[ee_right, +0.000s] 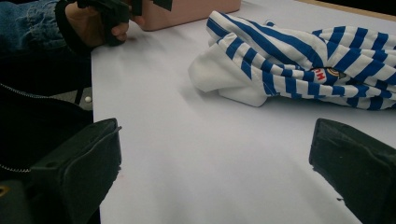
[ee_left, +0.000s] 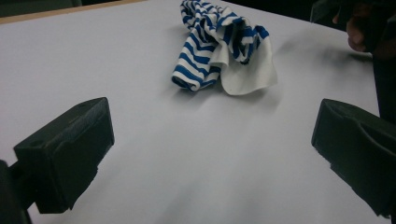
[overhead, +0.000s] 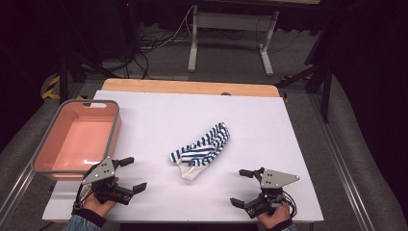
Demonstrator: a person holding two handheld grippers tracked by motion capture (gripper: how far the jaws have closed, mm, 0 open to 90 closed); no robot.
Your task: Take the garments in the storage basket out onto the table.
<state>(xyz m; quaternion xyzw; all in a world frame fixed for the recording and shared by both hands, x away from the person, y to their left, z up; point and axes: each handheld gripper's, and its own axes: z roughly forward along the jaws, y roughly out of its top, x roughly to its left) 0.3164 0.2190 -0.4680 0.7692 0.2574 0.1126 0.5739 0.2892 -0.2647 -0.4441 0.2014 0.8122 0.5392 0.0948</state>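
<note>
A crumpled blue-and-white striped garment (overhead: 202, 150) lies near the middle of the white table (overhead: 159, 120). It appears ahead of the jaws in the left gripper view (ee_left: 219, 46) and in the right gripper view (ee_right: 303, 65). My left gripper (overhead: 133, 174) rests open at the front left, apart from the cloth, its jaws wide with bare table between them. At the front right my right gripper (overhead: 241, 187) is open too, jaws pointing left toward the garment, nothing held.
A pink bin with a grey rim (overhead: 45, 168) stands empty at the table's left edge, close behind the left gripper; its corner (ee_right: 187, 11) shows in the right gripper view. Beyond the table's wooden far edge (overhead: 192, 86) are a dark floor, cables and desk legs.
</note>
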